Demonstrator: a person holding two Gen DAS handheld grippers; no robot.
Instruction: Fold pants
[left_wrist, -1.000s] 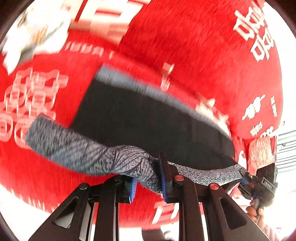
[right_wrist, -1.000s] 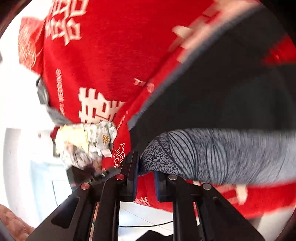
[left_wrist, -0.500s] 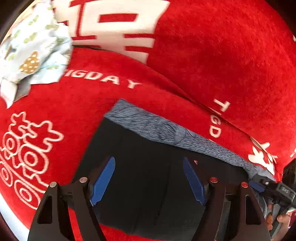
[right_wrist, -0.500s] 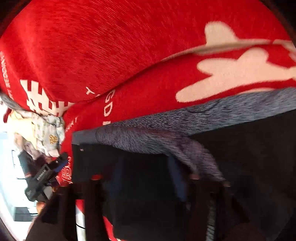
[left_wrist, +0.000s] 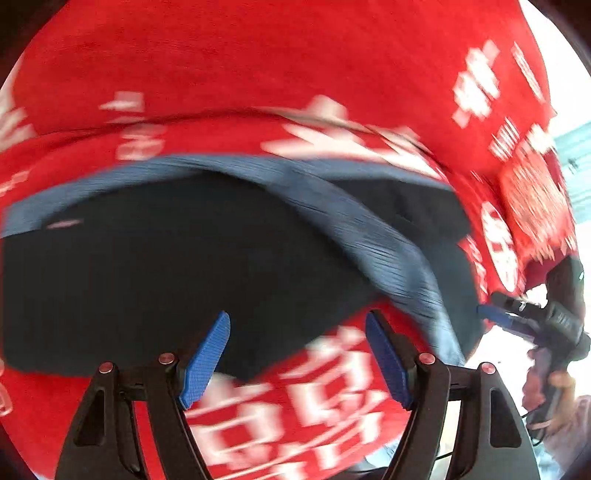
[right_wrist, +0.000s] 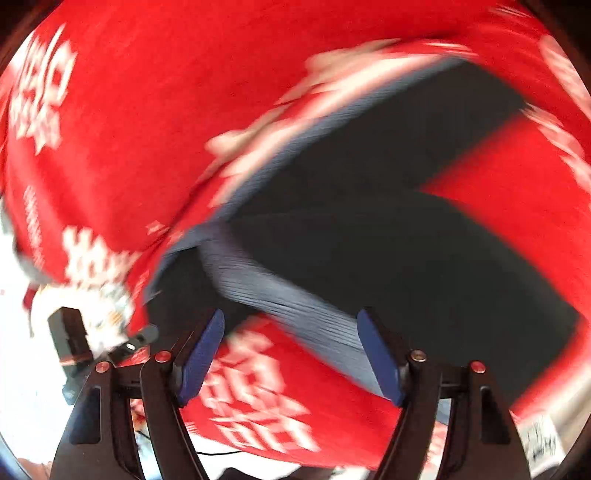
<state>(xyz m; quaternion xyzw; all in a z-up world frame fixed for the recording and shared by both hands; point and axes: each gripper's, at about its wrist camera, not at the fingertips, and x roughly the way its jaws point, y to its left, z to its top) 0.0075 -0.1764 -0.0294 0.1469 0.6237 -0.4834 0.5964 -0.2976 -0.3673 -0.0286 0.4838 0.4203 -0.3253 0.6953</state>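
The black pants (left_wrist: 177, 266) with a grey patterned waistband (left_wrist: 391, 254) lie folded on a red blanket with white characters (left_wrist: 295, 66). My left gripper (left_wrist: 297, 363) is open and empty, just off the near edge of the pants. My right gripper (right_wrist: 290, 360) is open and empty above the grey waistband (right_wrist: 295, 306); the black pants (right_wrist: 388, 240) spread beyond it. The right gripper also shows at the right edge of the left wrist view (left_wrist: 532, 321). Both views are motion-blurred.
The red blanket (right_wrist: 129, 110) covers the whole work surface. A pale patterned cloth (right_wrist: 99, 314) lies at the blanket's left edge in the right wrist view, next to the other gripper's dark body (right_wrist: 74, 339). White floor shows beyond the blanket edges.
One second ago both grippers were shut on the grey waistband. They have let it go, opened, and pulled back toward the near edge; the pants now lie folded on the blanket.
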